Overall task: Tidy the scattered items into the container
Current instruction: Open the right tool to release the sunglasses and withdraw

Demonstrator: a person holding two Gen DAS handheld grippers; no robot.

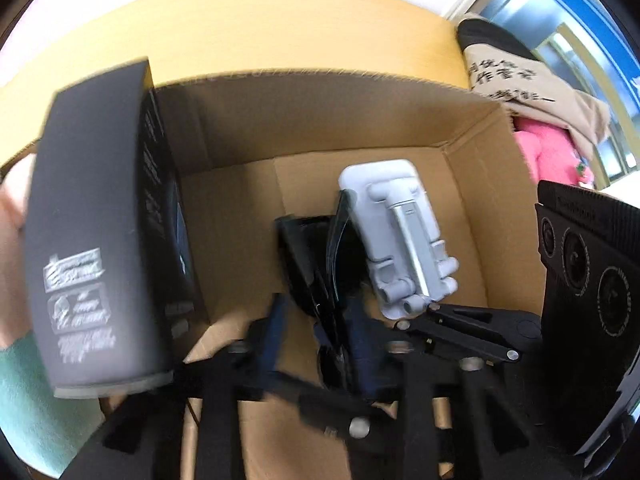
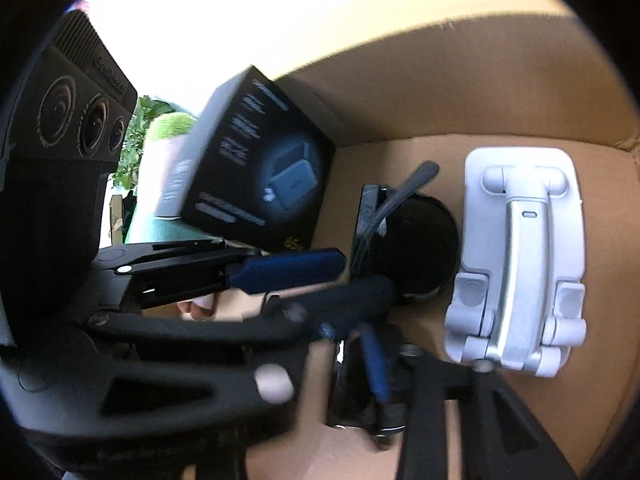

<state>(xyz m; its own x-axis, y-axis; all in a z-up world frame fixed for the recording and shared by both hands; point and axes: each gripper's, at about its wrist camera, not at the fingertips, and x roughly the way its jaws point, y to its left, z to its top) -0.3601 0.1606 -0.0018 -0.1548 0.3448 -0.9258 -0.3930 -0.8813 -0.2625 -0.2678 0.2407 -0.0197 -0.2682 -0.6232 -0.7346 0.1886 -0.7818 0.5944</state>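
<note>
Both grippers reach into an open cardboard box (image 1: 360, 120). A grey folding phone stand (image 1: 400, 236) lies on the box floor; it also shows in the right wrist view (image 2: 520, 256). Black sunglasses (image 1: 324, 264) lie beside it, seen too in the right wrist view (image 2: 404, 240). A black product box (image 1: 100, 232) stands tilted at the box's left wall, a bare hand behind it; it also shows in the right wrist view (image 2: 260, 160). My left gripper (image 1: 320, 340) has its blue-padded fingers on either side of the sunglasses. My right gripper (image 2: 352, 320) is blurred, its fingers close together beside the sunglasses.
The box sits on a wooden table (image 1: 240, 28). A tan bag with printed writing (image 1: 520, 80) and something pink (image 1: 548, 152) lie beyond the box's far right corner. The other gripper's camera housing (image 1: 592, 280) crowds the right edge.
</note>
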